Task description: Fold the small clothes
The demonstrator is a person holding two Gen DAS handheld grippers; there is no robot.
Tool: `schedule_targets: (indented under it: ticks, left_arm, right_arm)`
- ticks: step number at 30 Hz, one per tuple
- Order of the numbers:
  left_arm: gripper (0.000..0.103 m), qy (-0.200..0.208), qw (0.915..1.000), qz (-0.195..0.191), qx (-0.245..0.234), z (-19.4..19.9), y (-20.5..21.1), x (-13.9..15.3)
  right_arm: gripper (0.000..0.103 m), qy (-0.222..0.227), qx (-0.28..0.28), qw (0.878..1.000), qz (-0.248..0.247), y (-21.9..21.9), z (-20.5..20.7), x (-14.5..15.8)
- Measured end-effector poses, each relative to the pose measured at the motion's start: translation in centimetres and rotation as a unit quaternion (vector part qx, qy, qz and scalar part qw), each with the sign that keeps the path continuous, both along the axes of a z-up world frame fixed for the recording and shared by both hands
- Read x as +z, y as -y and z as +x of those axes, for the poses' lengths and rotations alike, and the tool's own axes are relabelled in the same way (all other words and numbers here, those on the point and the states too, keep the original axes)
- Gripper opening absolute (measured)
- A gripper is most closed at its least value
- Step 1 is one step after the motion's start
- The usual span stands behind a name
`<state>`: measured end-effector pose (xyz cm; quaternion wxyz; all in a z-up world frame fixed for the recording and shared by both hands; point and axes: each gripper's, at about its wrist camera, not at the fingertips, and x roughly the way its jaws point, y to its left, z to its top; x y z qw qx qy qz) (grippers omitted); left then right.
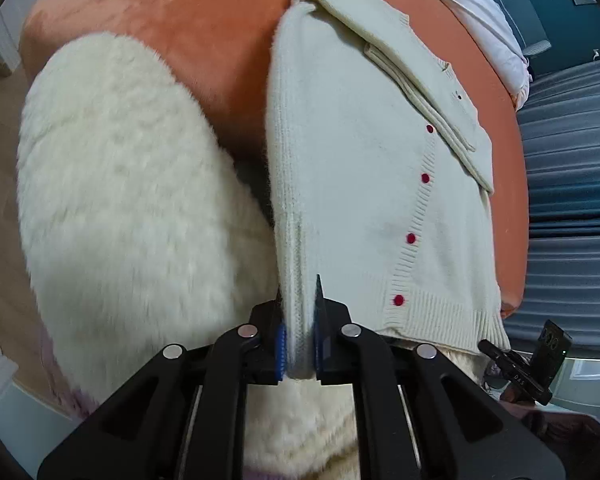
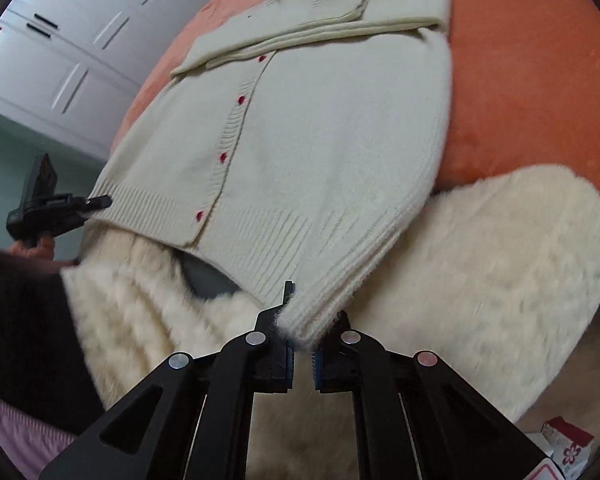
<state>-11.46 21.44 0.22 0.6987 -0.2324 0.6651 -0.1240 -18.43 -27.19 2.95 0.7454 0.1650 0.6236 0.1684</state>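
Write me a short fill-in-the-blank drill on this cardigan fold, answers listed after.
1. The cream cardigan fastens with small ___ buttons.
2. The left gripper and the right gripper each pinch a corner of the cardigan's ribbed ___.
3. The cardigan lies on an ___ blanket.
4. Both sleeves are folded across the ___ of the cardigan.

Answers: red; hem; orange; chest

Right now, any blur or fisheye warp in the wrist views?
Left wrist: cardigan hem smeared near the left gripper, buttons sharp, strong bending at the edges. Right wrist: fluffy rug and sleeve motion-blurred, cupboard doors curved. Soft light in both, no glare.
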Motion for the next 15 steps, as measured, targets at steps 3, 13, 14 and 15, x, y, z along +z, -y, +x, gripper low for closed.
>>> schedule_targets:
  ticks: [3, 13, 14, 15]
  left_arm:
    - [0.008, 0.041, 0.9988, -0.01, 0.025, 1.4, -0.2, 3.7]
    - [0.011, 0.198, 0.971, -0.044, 0.127, 24.7, 3.0, 3.7]
    - [0.012, 0.186, 0.9741, -0.022, 0.127, 26.4, 3.8, 2.1]
    - [0.014, 0.171, 0.9754, 0.006, 0.139, 27.5, 3.9, 0.9]
  right_arm:
    - [0.007, 0.027, 0.01, 0.999, 0.04, -0.3, 0.0, 2.8]
    - [0.008, 0.213, -0.268, 0.932, 0.116, 11.1, 20.7, 2.0]
    - [0.01, 0.197, -0.299, 0.928, 0.107, 11.2, 22.5, 0.1]
    - [0.014, 0.181, -0.323, 0.925, 0.087, 11.1, 23.8, -1.3]
